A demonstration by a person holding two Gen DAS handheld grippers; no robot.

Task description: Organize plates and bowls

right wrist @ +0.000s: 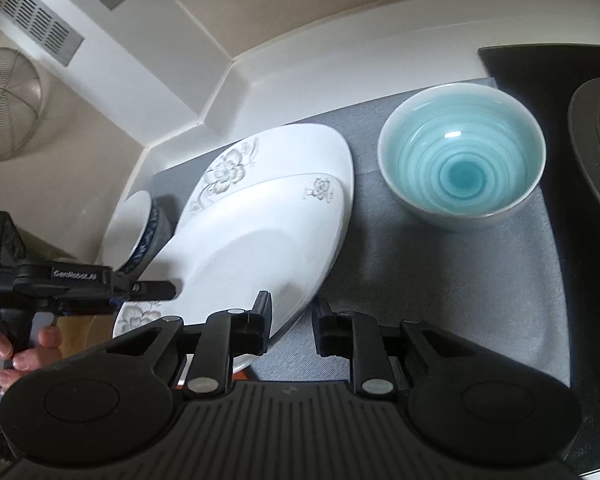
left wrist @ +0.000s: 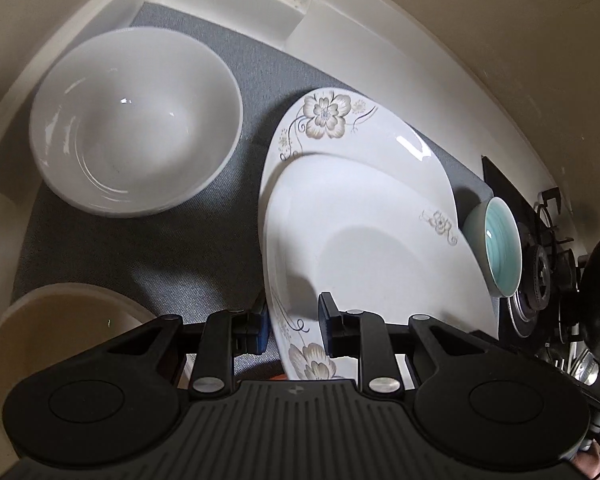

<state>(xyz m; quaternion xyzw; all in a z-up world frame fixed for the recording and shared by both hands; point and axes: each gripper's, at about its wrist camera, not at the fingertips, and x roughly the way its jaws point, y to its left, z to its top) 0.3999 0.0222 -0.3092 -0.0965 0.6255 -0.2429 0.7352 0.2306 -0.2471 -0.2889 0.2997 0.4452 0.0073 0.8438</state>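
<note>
Two white flowered plates lie stacked on a grey mat (left wrist: 148,264): the upper plate (left wrist: 364,248) rests on the lower plate (left wrist: 364,128). My left gripper (left wrist: 294,326) is open, its fingers straddling the near rim of the upper plate. A large white bowl (left wrist: 136,120) stands to the left. A teal bowl (left wrist: 500,244) stands to the right. In the right wrist view the plates (right wrist: 260,248) lie left of the teal bowl (right wrist: 462,164). My right gripper (right wrist: 292,320) is open and empty at the plates' right edge. The left gripper's fingers (right wrist: 152,290) reach the plate from the left.
A blue-patterned bowl (right wrist: 134,232) sits behind the plates at the left. A beige bowl (left wrist: 60,340) is at the near left. A black gas stove (left wrist: 548,272) with a pan lies to the right. A white counter ledge (right wrist: 300,80) and wall border the mat behind.
</note>
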